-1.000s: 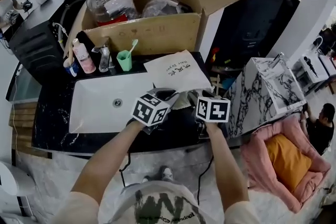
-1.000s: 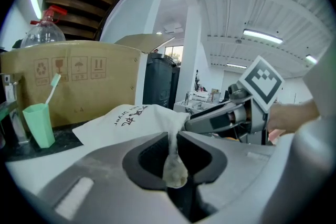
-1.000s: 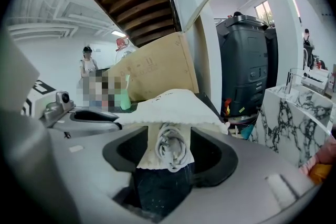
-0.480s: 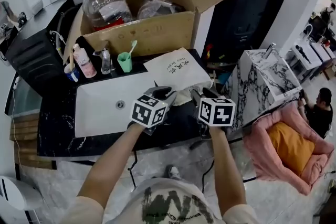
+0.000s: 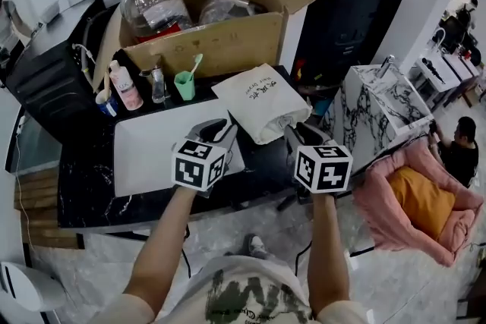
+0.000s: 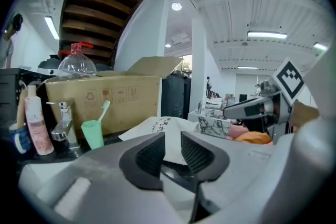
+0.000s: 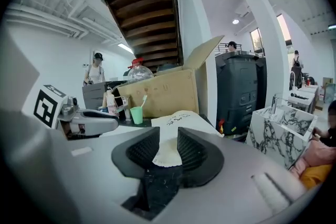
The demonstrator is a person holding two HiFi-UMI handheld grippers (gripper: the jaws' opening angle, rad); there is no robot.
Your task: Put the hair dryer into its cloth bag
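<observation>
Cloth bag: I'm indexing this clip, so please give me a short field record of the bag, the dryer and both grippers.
cloth bag: white, lies on the dark counter, right of the sink
hair dryer: not visible; cannot tell if inside
left gripper: jaws slightly apart, empty, short of the bag
right gripper: jaws closing, nothing between them, short of the bag

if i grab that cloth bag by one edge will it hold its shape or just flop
Probably floppy: the cloth bag lies creased and sagging on the counter, so a one-edge grip would likely let the rest droop. It looks rounded, so something may be inside and shift its weight when lifted.
</observation>
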